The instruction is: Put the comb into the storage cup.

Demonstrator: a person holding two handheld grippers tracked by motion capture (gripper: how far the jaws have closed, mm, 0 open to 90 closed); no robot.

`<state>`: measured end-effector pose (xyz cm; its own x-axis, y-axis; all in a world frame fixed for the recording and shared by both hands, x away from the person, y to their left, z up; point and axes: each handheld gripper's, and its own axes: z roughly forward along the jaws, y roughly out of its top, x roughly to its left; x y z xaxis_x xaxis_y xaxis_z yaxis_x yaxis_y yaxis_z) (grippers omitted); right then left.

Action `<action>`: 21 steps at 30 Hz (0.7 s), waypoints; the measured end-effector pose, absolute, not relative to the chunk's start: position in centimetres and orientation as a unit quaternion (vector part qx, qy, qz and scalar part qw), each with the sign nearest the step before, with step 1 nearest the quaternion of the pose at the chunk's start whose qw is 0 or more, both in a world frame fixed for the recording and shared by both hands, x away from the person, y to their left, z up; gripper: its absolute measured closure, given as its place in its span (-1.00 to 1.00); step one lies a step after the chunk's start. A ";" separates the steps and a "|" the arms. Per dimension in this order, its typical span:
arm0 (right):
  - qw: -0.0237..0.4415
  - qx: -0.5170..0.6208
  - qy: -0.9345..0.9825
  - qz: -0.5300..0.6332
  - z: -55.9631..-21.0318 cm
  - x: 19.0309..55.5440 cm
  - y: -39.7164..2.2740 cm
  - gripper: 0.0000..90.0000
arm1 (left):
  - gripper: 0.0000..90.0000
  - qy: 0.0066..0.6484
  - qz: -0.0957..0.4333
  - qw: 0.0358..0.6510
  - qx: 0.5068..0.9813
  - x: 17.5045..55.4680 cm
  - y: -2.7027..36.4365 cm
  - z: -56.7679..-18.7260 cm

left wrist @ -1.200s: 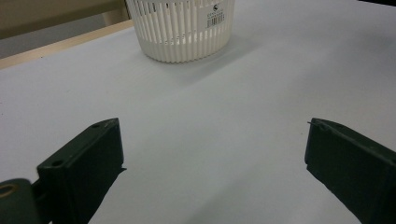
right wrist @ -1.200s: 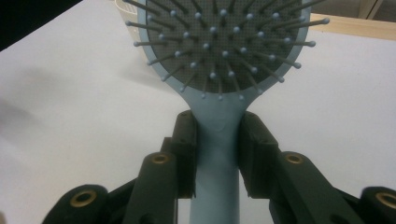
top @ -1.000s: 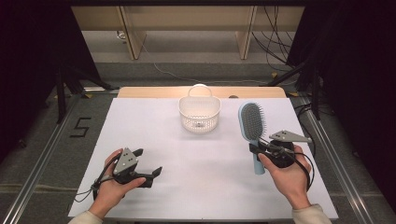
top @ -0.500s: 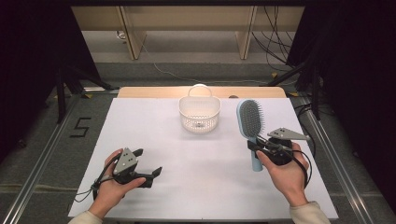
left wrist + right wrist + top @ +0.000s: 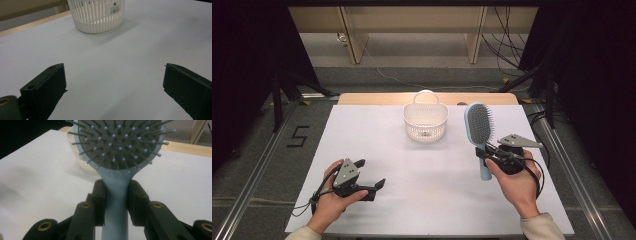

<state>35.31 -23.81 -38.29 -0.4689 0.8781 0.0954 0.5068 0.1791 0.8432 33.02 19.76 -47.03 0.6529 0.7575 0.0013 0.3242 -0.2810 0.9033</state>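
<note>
Right now your right gripper (image 5: 485,151) is clamped on the light blue hairbrush (image 5: 478,131), its two black jaws pressing either side of the handle just below the head, as the right gripper view makes plain (image 5: 116,200). You hold the brush with its bristles facing up and its head pointing away from you, just to the right of the white slatted basket (image 5: 425,121) and a little nearer to you than it. Whether the brush's handle end touches the white table (image 5: 362,130) or hangs clear of it, you cannot tell from the high view.

Your left gripper (image 5: 371,173) sits well apart from the basket, toward the near left of the table, resting in your left hand (image 5: 329,202). Its jaws stand wide apart with nothing between them; the left gripper view looks across bare white surface straight toward the basket (image 5: 98,15), which carries a small barcode label on its wall.
</note>
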 end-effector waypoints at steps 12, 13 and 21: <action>0.215 0.467 0.735 0.441 -37.9 35.7 -23.4 0.57 | -0.90 0.351 0.224 0.486 0.768 33.0 19.8 -47.0; 0.216 0.466 0.735 0.442 -37.9 35.7 -23.4 0.57 | -0.90 0.351 0.224 0.486 0.768 33.0 19.8 -47.0; 0.218 0.464 0.734 0.446 -37.8 35.9 -23.3 0.57 | -0.90 0.350 0.225 0.486 0.769 33.0 19.8 -47.0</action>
